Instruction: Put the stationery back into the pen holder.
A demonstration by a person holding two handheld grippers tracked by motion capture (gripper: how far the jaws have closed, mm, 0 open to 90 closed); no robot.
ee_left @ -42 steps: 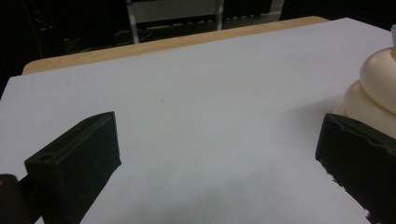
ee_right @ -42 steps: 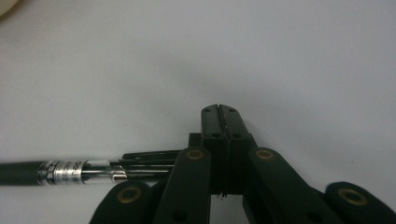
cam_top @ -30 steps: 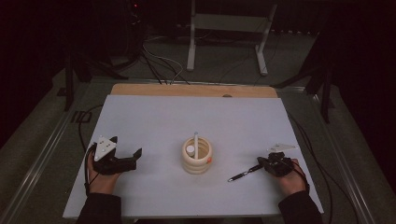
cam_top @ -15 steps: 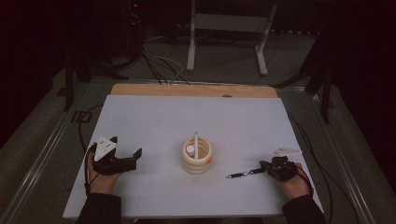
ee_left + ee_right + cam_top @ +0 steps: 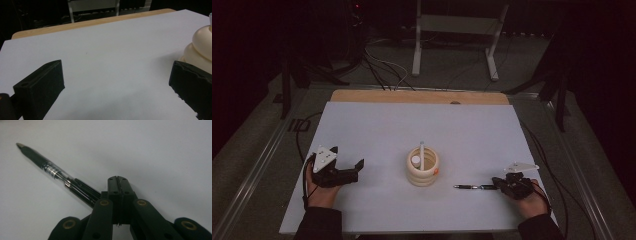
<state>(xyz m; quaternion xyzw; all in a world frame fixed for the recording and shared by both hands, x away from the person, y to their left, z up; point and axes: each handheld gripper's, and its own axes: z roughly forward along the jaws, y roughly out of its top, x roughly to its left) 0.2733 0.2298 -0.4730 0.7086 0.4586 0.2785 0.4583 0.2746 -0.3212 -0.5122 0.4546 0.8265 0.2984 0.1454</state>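
Observation:
A black pen point(image 5: 472, 187) lies level on the white table point(image 5: 412, 125), tip pointing left toward a cream stack of rings point(image 5: 422, 170) on a white peg. My right gripper point(image 5: 498, 184) sits at the pen's back end, jaws pressed together. In the right gripper view the pen point(image 5: 57, 173) slants away to the left and its rear runs under the gripper point(image 5: 117, 180); no part of it lies in the seam between the jaws. My left gripper point(image 5: 353, 169) rests left of the rings, open wide, with bare table between its fingers point(image 5: 42, 85). The rings point(image 5: 200, 50) show beside its right jaw.
The table's wooden far edge point(image 5: 412, 96) borders a dark floor with cables and a white stand point(image 5: 457, 35). A small orange spot point(image 5: 437, 171) sits at the ring stack's right side. Cables trail from both hands off the table's sides.
The right hand has shifted slightly toward the front right. The pen has turned from a slant to lying level. The left hand has kept still.

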